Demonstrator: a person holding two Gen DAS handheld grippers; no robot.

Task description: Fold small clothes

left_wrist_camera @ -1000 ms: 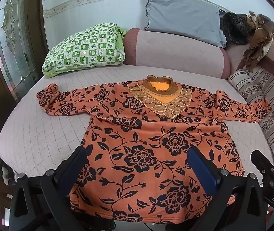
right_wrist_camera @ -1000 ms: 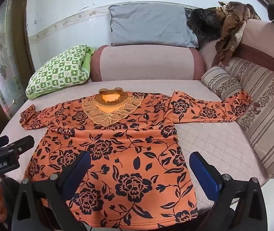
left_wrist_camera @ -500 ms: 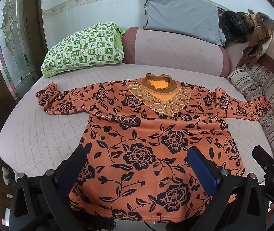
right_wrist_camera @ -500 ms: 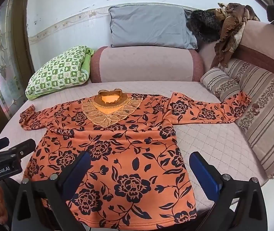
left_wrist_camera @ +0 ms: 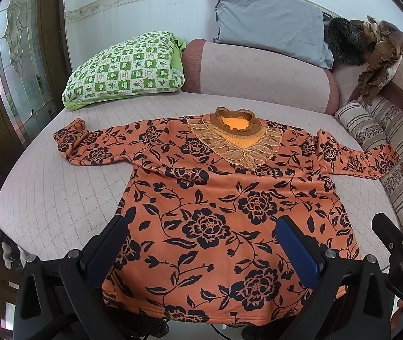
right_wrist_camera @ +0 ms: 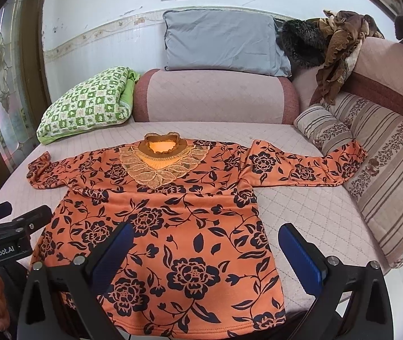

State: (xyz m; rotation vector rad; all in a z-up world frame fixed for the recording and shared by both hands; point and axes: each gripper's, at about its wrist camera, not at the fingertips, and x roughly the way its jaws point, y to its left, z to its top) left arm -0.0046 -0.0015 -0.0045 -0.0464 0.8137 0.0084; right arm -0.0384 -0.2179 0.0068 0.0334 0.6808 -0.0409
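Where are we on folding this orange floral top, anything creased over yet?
Done: the orange floral top lies spread flat, front up, on the quilted bed, both sleeves out. In hand: nothing; the left gripper and right gripper hang open near the hem. Left: every fold, starting with the right sleeve and left sleeve.
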